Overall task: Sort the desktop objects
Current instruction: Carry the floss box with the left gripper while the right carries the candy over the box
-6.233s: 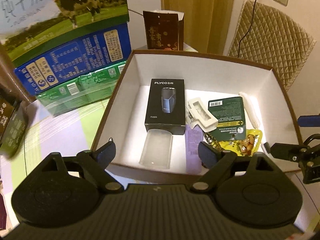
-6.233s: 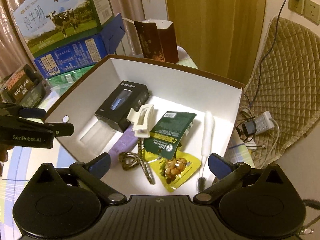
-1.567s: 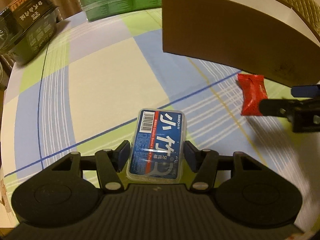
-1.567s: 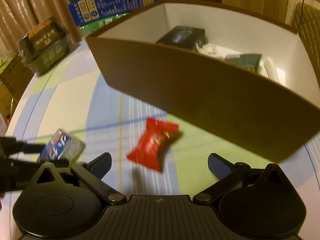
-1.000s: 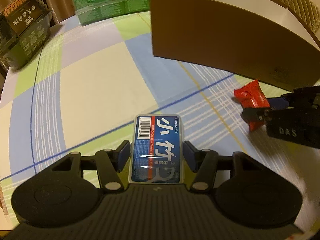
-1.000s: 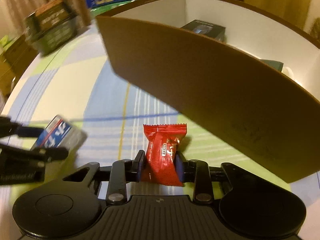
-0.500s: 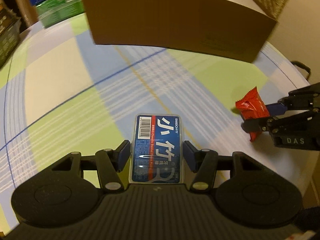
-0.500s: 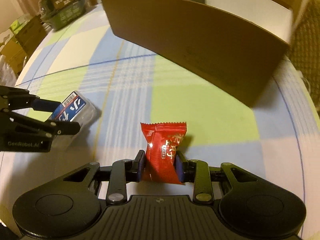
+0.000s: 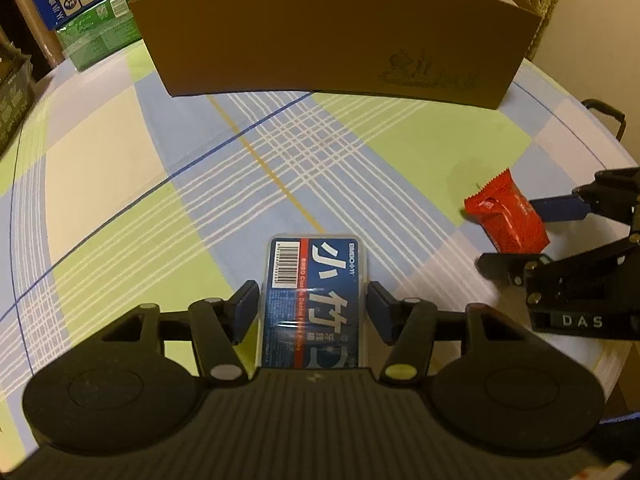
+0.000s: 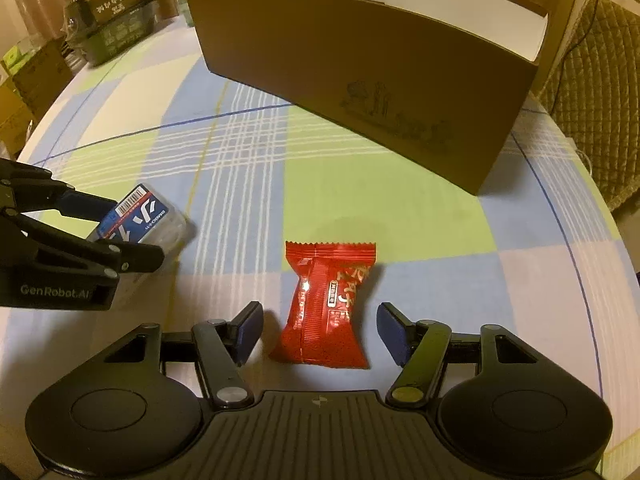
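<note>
A blue-labelled clear plastic floss box (image 9: 314, 280) sits between the pads of my left gripper (image 9: 313, 300), which press on its two long sides; its far end rests low over the checked tablecloth. In the right wrist view the same box (image 10: 140, 216) shows in the left gripper (image 10: 136, 230) at the left. A red snack packet (image 10: 328, 300) lies on the cloth between the fingers of my right gripper (image 10: 320, 324), whose jaws are opening and stand clear of it on both sides. The left wrist view shows that packet (image 9: 506, 216) and right gripper (image 9: 510, 234) at the right.
A large brown cardboard box (image 10: 360, 64) with a white inside stands open behind both grippers. Blue and green cartons (image 9: 80, 0) and a dark green package (image 10: 112, 12) lie at the back left. A quilted chair (image 10: 592, 80) is beyond the round table's right edge (image 9: 600, 140).
The right gripper's jaws have opened off the red packet, which now lies free on the cloth. Both grippers had shifted sideways along the brown box earlier. The left grip is unchanged.
</note>
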The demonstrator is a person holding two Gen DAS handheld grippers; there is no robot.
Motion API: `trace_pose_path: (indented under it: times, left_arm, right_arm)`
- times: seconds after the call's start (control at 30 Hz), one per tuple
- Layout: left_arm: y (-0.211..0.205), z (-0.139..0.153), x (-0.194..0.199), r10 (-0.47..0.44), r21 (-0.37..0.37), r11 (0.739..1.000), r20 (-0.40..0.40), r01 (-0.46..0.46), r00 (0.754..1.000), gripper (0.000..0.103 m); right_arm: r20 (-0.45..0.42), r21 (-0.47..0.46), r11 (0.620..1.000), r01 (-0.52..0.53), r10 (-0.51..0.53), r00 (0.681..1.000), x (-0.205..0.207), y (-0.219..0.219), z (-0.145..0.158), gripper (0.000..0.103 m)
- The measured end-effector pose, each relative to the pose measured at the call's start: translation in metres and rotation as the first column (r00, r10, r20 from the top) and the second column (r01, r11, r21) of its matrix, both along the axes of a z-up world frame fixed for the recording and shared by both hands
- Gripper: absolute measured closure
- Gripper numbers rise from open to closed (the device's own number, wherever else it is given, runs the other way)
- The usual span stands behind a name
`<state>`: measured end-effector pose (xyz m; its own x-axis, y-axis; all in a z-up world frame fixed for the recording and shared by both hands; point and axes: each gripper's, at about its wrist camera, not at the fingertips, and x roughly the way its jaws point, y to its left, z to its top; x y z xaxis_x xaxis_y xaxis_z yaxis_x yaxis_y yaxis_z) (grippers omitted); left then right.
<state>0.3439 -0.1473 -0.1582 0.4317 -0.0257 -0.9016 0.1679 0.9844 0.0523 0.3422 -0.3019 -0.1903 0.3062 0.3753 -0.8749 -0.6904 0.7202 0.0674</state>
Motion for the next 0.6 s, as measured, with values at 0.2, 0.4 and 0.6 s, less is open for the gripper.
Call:
trace_pose_path:
  times: [0.2,0.4,0.6]
  left_arm:
    - [-0.004,0.003,-0.003,-0.014,0.000,1.000,-0.003,0.014,1.000,0.049]
    - [-0.006,0.012,-0.002,-0.014,0.000,1.000,0.012,0.014,1.000,0.049]
    - [-0.003,0.031,0.003,-0.007,-0.004,1.000,0.050,0.007,0.999,0.049]
  right_arm:
    - [0.027,-0.019,0.999,-0.042,0.042,0.999,-0.007,0.000,0.002,0.074]
    - [-0.017,0.008,0.999,-0.048,0.048,0.999,-0.008,-0.004,0.008,0.075]
    - [-0.058,0.076,0.997,-0.034,0.039,0.998,0.001,-0.011,0.029,0.075]
